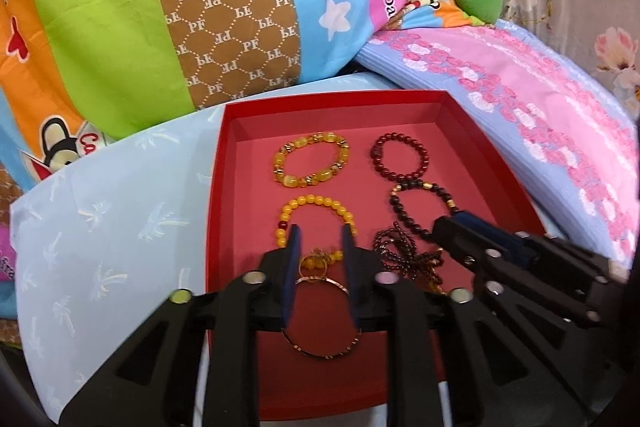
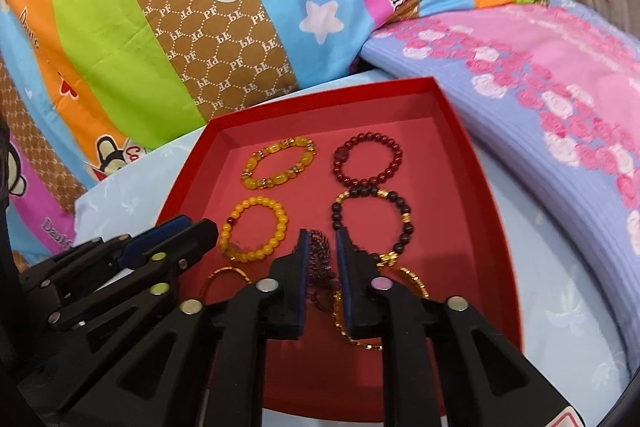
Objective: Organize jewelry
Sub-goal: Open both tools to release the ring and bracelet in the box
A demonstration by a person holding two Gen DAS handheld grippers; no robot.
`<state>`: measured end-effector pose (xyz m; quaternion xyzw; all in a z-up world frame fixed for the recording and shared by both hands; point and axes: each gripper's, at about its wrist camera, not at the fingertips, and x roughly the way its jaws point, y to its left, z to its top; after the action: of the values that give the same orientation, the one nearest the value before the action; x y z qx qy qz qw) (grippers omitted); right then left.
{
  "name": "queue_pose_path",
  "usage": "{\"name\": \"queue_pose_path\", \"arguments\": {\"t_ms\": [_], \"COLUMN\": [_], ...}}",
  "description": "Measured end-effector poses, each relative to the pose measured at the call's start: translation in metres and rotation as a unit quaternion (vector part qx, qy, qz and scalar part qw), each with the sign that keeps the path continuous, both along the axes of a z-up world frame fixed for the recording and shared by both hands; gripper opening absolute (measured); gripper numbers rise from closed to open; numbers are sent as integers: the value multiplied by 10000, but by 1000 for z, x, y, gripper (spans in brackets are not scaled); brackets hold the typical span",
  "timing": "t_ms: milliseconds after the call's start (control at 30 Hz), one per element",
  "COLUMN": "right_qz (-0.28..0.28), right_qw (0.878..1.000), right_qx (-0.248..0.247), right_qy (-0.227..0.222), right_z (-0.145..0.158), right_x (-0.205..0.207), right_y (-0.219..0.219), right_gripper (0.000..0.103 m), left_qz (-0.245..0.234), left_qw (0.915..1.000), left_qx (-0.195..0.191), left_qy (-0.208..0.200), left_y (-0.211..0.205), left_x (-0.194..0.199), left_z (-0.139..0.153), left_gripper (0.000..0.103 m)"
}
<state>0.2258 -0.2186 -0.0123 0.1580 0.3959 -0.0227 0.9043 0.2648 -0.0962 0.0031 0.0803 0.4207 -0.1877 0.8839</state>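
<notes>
Bangle [image 1: 320, 311] and bead cluster [image 2: 320, 259] placement inside red tray [image 1: 224, 163].
Fingers of left gripper [image 1: 322, 239] and right gripper [image 2: 321, 241] parted, gripping nothing; withdraw straight upward, avoiding snags.

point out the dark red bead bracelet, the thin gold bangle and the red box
dark red bead bracelet [image 2: 394, 147]: right wrist view, on its upper right beads.
thin gold bangle [image 1: 320, 354]: left wrist view, on its near arc.
red box [image 1: 332, 98]: left wrist view, on its far rim.
</notes>
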Motion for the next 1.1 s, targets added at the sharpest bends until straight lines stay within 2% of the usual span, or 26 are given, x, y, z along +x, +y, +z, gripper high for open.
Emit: {"name": "queue_pose_path", "arguments": {"t_ms": [133,267,667,1100], "right_qz": [-71,-129,-100,-90], "right_qw": [9993,9991,9983,9952], "right_qx": [-379,-407,-540,-885], "right_qy": [-26,-43,-207,-400], "right_z": [3,4,22,37], "right_x": [-4,-10,-43,-110], "right_y": [1,-3,-6,-1], "right_gripper": [30,40,41,47], "left_qz": [143,232,268,259], "left_qw": [9999,9997,9995,9991], "left_qx": [25,38,89,147], "left_qy": [-5,6,-118,-309], "left_y": [2,5,5,7], "left_x": [2,1,-22,-80], "left_z": [-2,-4,7,25], "left_gripper": [34,38,39,42]}}
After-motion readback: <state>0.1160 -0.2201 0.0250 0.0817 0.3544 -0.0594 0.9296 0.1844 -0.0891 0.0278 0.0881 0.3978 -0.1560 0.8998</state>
